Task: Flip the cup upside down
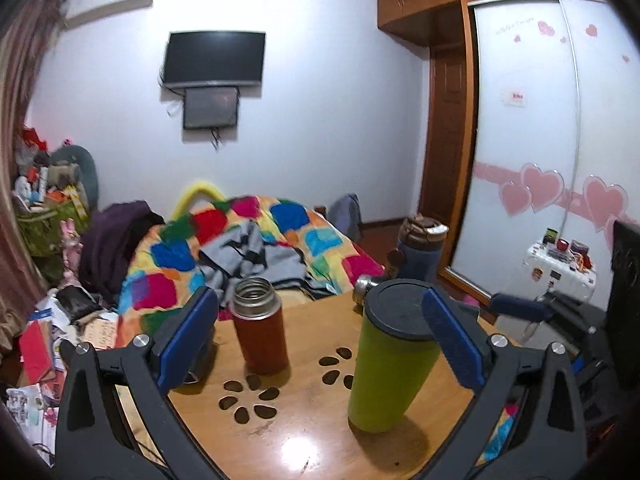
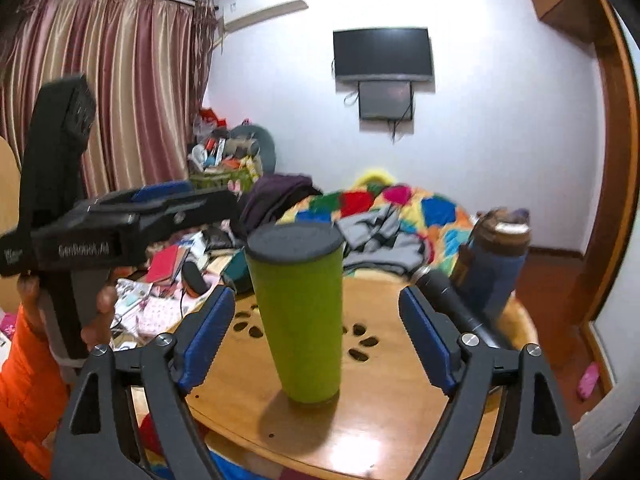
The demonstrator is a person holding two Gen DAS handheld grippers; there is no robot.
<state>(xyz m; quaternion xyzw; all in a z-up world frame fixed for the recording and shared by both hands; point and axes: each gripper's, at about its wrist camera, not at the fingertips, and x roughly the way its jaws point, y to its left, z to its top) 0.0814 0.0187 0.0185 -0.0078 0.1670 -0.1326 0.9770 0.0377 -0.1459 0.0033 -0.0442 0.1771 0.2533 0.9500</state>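
Observation:
A tall green cup (image 1: 390, 364) with a dark lid on top stands upright on the round wooden table (image 1: 304, 436). It also shows in the right wrist view (image 2: 302, 316), between my right gripper's blue pads. My right gripper (image 2: 316, 336) is open, its jaws wide on either side of the cup without touching it. My left gripper (image 1: 320, 336) is open and empty; the cup stands just inside its right pad (image 1: 452, 344). The left gripper's body also shows at the left of the right wrist view (image 2: 120, 228), held in a hand.
An open brown flask (image 1: 260, 326) stands on the table left of the cup. A blue bottle (image 2: 492, 264) with a brown top and a dark cylinder (image 2: 456, 304) sit at the table's far right. A bed with a colourful quilt (image 1: 248, 248) lies beyond.

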